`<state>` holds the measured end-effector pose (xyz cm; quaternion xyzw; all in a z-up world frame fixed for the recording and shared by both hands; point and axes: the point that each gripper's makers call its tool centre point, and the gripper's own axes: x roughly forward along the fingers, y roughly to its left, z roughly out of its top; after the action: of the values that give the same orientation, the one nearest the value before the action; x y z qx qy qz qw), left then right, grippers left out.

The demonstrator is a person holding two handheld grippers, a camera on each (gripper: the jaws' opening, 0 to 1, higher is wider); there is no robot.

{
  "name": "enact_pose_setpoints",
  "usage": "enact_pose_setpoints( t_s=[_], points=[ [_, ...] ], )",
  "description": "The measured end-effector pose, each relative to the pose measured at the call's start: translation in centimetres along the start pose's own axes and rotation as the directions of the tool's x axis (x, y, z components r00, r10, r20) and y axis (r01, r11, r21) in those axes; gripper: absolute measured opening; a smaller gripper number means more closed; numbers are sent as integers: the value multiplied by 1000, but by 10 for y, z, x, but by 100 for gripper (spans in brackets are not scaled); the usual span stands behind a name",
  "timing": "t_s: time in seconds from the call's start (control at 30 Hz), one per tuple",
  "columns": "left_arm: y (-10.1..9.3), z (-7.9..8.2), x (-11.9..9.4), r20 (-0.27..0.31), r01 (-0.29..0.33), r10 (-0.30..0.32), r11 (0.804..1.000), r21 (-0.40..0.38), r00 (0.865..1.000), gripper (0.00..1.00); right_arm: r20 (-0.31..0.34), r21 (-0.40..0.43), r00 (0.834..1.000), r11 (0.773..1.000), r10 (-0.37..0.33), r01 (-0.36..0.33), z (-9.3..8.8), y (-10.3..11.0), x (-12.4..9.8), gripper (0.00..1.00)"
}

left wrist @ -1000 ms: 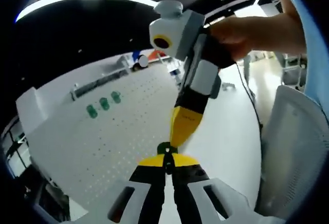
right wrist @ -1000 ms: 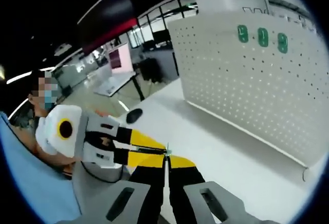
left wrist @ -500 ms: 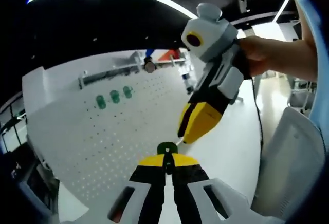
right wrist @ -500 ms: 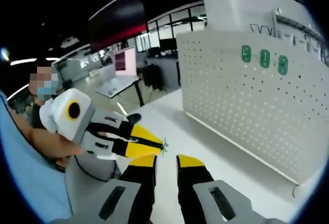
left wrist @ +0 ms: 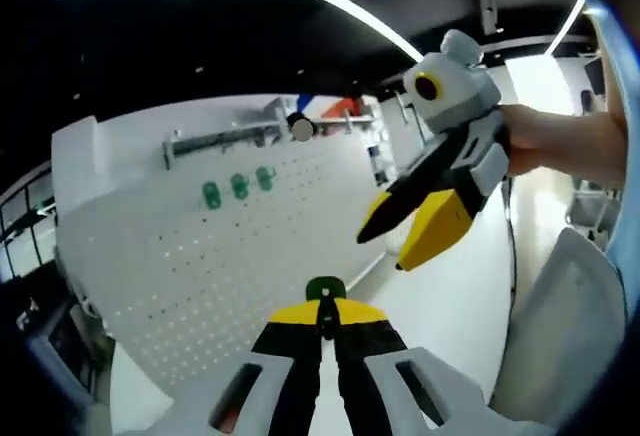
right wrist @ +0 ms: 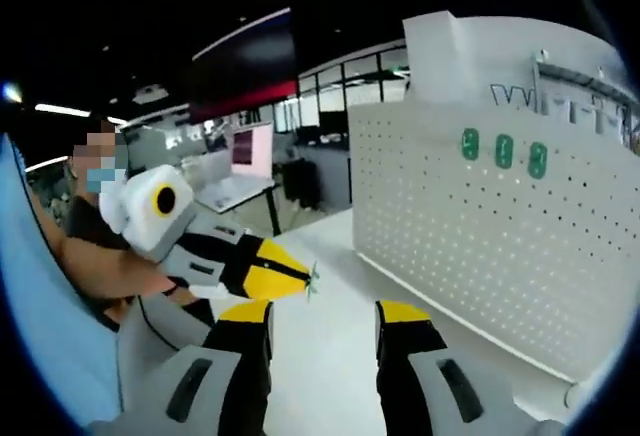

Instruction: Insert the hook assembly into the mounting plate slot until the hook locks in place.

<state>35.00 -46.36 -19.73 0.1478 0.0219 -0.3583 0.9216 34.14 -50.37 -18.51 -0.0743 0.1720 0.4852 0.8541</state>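
The left gripper [left wrist: 323,324] has its jaws closed on a small green hook [left wrist: 325,289], pinched at the very tips so that most of the piece stands clear ahead of them. In my judgement this tip grip keeps the hook's mounting end free to enter a slot. In the right gripper view the same hook [right wrist: 312,278] shows as a thin green piece projecting from the left gripper [right wrist: 300,277], pointing toward the pegboard.

The right gripper [right wrist: 322,318] has its jaws spread wide with nothing between them. In the left gripper view it [left wrist: 400,241] hangs to the right of the hook, apart from it, its jaws parted, held by a person's hand [left wrist: 555,141]. It appears to stand off so as not to screen the hook or the board.

The white pegboard [left wrist: 250,256] stands upright on the white tabletop [right wrist: 330,356], beyond the hook and not touching it. Three green hooks [left wrist: 238,187] sit in a row near the pegboard's upper edge. The hook in hand is not yet inserted; the task is at the approach stage.

Dark lettering [right wrist: 555,106] shows on the panel above the pegboard, cut off and not readable. No brand marks can be made out.
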Motion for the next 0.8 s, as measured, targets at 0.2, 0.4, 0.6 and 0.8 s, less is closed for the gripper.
enact_pose_setpoints(
  t_s=[0.2, 0.4, 0.6, 0.8],
  points=[
    [7, 5, 0, 8, -14, 14, 1000, -16, 1000, 3, 69, -29, 998, 999, -16, 18, 5, -6, -5, 58],
    [14, 10, 0, 9, -30, 30, 999, -35, 1000, 3, 109, -21, 994, 1000, -16, 18, 4, -10, -8, 65],
    [24, 18, 0, 20, -48, 48, 998, -35, 999, 3, 176, -37, 984, 999, -19, 26, 15, -13, -14, 75],
    [35, 24, 3, 38, -72, 74, 996, -57, 997, 3, 227, -64, 973, 997, -35, 50, 24, -19, -22, 86]
  ],
)
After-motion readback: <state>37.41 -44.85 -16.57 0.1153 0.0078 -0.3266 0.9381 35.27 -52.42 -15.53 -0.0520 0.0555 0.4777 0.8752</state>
